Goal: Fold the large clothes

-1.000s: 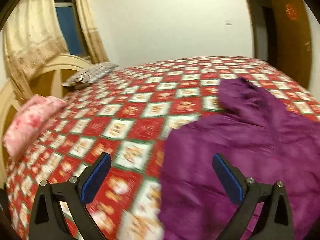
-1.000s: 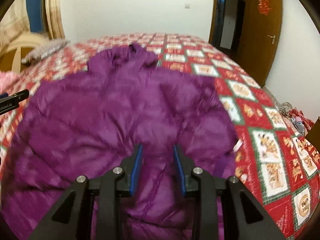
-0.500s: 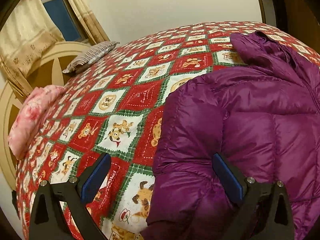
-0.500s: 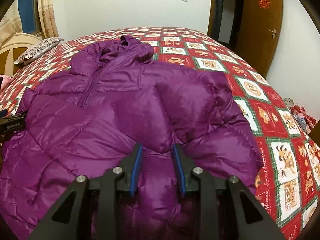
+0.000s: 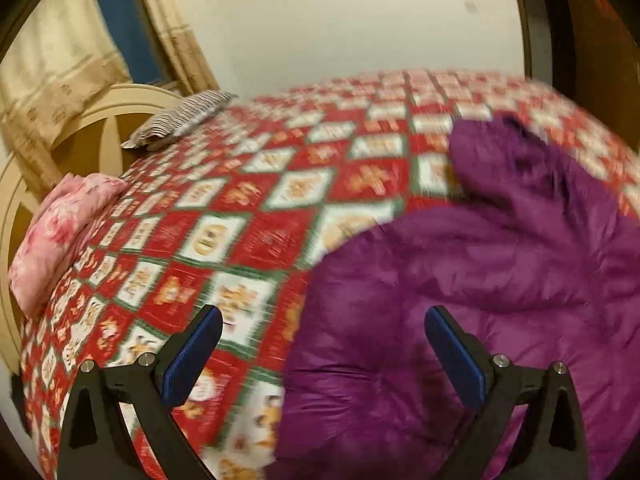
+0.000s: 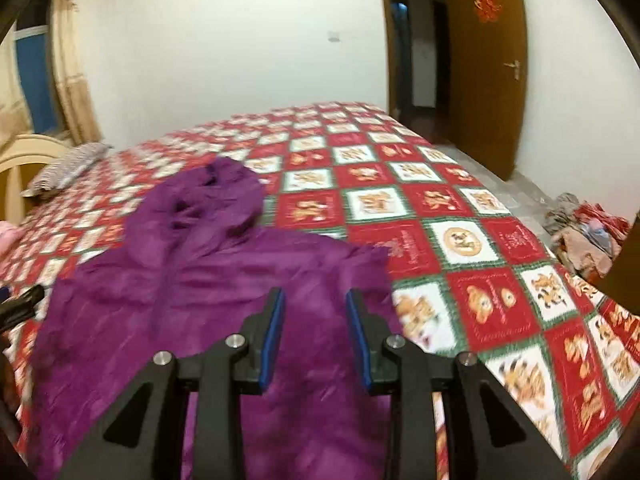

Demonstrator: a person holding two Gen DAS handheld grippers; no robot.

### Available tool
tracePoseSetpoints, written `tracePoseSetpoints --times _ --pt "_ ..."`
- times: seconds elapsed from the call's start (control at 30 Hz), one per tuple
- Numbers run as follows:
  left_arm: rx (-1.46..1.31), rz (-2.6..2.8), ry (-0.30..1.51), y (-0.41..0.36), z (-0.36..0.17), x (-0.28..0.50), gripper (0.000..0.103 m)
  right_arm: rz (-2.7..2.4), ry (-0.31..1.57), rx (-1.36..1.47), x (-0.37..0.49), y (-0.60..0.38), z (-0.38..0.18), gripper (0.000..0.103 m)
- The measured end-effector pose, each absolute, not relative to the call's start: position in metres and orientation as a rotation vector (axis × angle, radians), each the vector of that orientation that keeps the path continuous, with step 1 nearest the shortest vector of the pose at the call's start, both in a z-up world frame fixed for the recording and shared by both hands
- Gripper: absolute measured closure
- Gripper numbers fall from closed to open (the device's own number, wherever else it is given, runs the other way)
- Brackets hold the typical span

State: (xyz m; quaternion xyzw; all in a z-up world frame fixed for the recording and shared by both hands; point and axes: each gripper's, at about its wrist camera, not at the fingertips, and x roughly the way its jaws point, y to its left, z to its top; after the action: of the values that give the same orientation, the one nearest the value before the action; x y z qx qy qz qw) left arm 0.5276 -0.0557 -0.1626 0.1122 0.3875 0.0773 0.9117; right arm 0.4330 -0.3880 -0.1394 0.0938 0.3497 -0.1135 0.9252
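A home bedroom, seen from my two wrists. A wide bed [image 6: 460, 240] carries a red-and-white patchwork quilt; a striped pillow [image 5: 180, 118] and a pink pillow [image 5: 60, 236] lie by the curved headboard [image 5: 100, 128]. Beige curtains [image 5: 52, 60] frame a window; a brown wooden door [image 6: 484, 64] stands open in plain white walls.

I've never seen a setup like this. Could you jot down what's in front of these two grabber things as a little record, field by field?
garment: purple hooded puffer jacket, spread out on the bed, hood toward the far side
surface: bed with red, white and green checked bedspread
left gripper: open wide, holding nothing, over the jacket's edge
right gripper: open, narrower gap, nothing between its fingers
pillows: pink floral pillow and striped pillow by the headboard
floor: pile of clothes beside the bed
image quality: motion blur in both views
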Motion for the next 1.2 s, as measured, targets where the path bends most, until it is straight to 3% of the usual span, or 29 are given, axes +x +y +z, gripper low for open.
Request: tracePoseSetpoints --times 0.2,0.73,0.9,1.0,1.07,1.2 --pt "0.325 0.172 0.787 -0.079 -0.198 0.525 0.002 -0.224 0.840 0.199 0.449 -0.397 -0.189 0.069" --pt "0.323 0.175 0.778 -0.081 -0.203 0.524 0.001 -0.225 0.831 0.206 0.449 -0.398 -0.200 0.068" --pt "0.273 0.095 0.875 -0.072 -0.177 0.535 0.001 -0.202 0.868 0.170 0.452 -0.395 -0.195 0.066" --pt "0.214 -0.017 0.794 -0.069 -0.131 0.542 0.001 -0.135 0.846 0.195 0.448 -0.401 -0.168 0.054" --pt "0.217 -0.052 0.793 -0.077 -0.117 0.566 0.001 -0.137 0.781 0.199 0.454 -0.404 -0.145 0.027" --pt "0.190 -0.055 0.824 -0.094 -0.115 0.633 0.001 -0.057 0.771 0.200 0.511 -0.399 -0.125 0.023"
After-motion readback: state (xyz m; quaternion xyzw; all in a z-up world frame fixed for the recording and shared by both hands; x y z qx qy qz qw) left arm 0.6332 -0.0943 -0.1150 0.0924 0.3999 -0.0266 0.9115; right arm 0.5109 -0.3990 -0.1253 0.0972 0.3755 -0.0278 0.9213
